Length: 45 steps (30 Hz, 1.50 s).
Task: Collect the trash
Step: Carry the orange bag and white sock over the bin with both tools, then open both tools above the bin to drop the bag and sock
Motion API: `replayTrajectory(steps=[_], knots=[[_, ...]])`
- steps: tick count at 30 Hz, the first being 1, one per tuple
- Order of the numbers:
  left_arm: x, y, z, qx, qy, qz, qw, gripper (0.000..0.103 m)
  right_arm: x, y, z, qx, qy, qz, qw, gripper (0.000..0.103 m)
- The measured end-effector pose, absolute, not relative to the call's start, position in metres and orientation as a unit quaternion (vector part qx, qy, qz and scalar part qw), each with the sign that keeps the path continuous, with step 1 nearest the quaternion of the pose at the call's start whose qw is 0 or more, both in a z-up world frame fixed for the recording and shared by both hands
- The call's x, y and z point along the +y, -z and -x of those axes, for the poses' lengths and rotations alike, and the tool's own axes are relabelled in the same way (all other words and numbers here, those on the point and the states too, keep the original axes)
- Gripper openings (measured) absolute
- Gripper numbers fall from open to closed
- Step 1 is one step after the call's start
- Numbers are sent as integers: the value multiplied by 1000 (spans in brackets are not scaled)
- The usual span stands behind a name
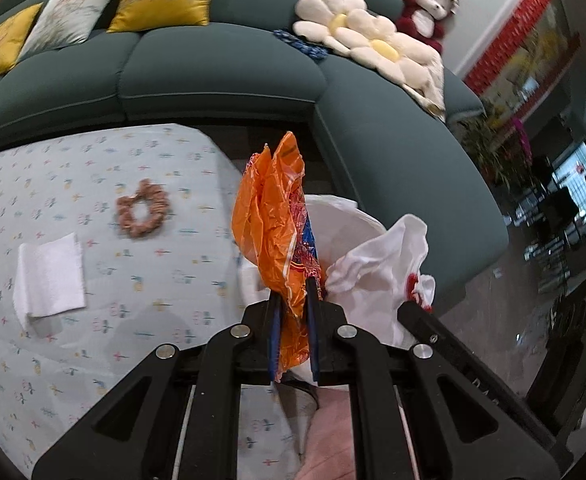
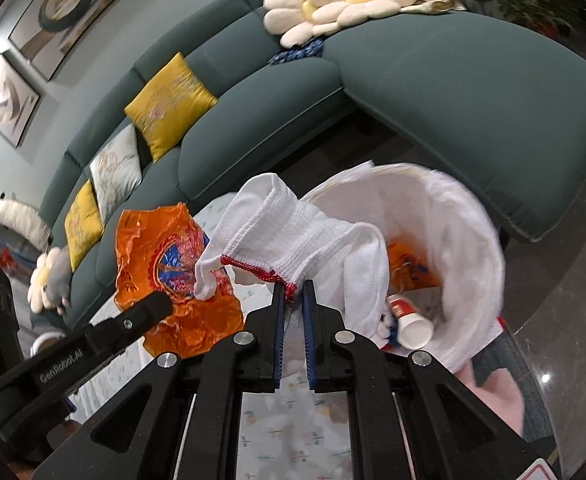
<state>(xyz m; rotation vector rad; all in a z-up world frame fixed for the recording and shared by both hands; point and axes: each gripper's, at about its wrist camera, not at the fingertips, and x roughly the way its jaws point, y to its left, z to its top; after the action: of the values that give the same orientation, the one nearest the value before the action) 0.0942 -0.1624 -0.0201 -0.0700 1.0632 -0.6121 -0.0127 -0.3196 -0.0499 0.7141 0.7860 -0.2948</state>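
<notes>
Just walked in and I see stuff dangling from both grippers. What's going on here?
A person is clearing trash with two hand-held grippers. The left gripper has its jaws shut on a crumpled orange plastic wrapper; the right gripper is shut on a white knitted cotton glove with red trim. Both hang near the white-lined trash bin, which already holds a paper cup.

In my left tool point(image 1: 293, 300) a crinkled orange plastic wrapper point(image 1: 273, 224) stands left of the white knitted glove point(image 2: 293, 224) in my right tool point(image 2: 293, 296), the white-lined waste bin point(image 2: 473, 248) behind them, beside the tabletop point(image 1: 93, 280).
</notes>
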Motion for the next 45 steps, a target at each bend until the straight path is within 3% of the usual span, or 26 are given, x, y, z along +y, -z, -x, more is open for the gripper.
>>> replayTrajectory(steps=[12, 14, 16, 32, 45], knots=[[-216, 27, -82, 506, 329, 3, 798, 15, -360, 52, 35, 359, 169, -357, 845, 8], [-219, 25, -81, 502, 325, 0, 801, 34, -362, 53, 35, 359, 169, -358, 845, 8], [-219, 24, -81, 497, 318, 2, 807, 43, -362, 54, 34, 360, 169, -359, 845, 8], [-197, 28, -88, 506, 287, 11, 813, 45, -356, 54, 19, 366, 157, -346, 850, 9], [-162, 30, -99, 500, 235, 25, 833, 61, -339, 42, -4, 373, 153, -323, 856, 17]])
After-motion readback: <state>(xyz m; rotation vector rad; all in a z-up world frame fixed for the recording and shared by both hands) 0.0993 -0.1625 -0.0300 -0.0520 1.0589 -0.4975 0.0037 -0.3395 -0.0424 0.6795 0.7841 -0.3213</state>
